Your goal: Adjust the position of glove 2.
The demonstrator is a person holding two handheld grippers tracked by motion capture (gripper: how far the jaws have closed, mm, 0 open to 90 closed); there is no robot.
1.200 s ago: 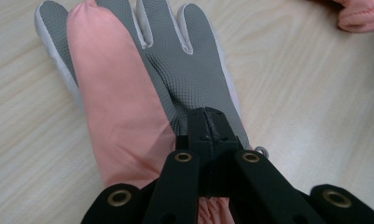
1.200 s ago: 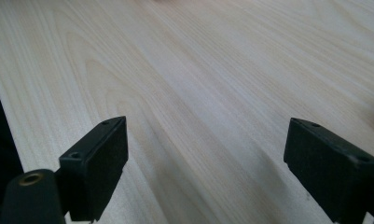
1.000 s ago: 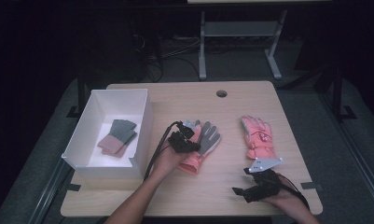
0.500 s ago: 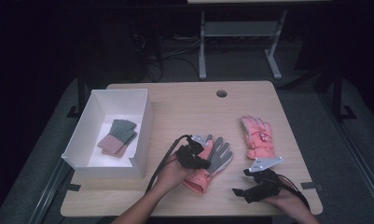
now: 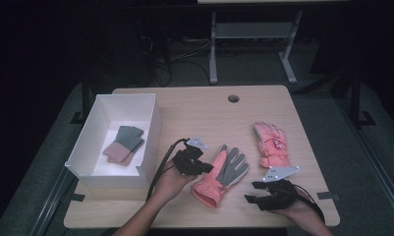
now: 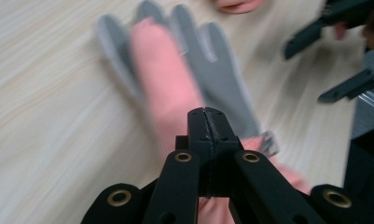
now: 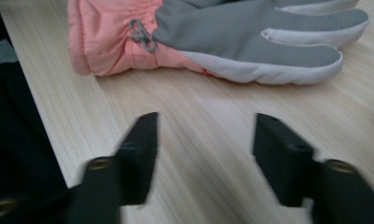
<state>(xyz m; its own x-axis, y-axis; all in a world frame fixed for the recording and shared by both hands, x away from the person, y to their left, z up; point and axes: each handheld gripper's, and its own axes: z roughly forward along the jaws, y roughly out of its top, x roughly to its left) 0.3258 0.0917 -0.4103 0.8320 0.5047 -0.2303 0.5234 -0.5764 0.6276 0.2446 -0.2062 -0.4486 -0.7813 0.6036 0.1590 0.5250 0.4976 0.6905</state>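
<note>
A pink glove with a grey palm lies palm up at the middle of the wooden table. My left gripper is shut on its left edge, by the thumb; in the left gripper view the jaws meet over the pink fabric. My right gripper rests low by the front edge, right of that glove's cuff. Its jaws have just been closing, still stand apart, and have only bare table between them. A second pink glove lies back up to the right.
A white open box stands at the table's left, with a folded grey-and-pink pair of gloves inside. A round cable hole sits near the far edge. A grey metal frame stands on the floor beyond.
My left gripper has moved right and toward the front edge, and the grey-palmed glove has come along with it. The right hand has stayed in place.
</note>
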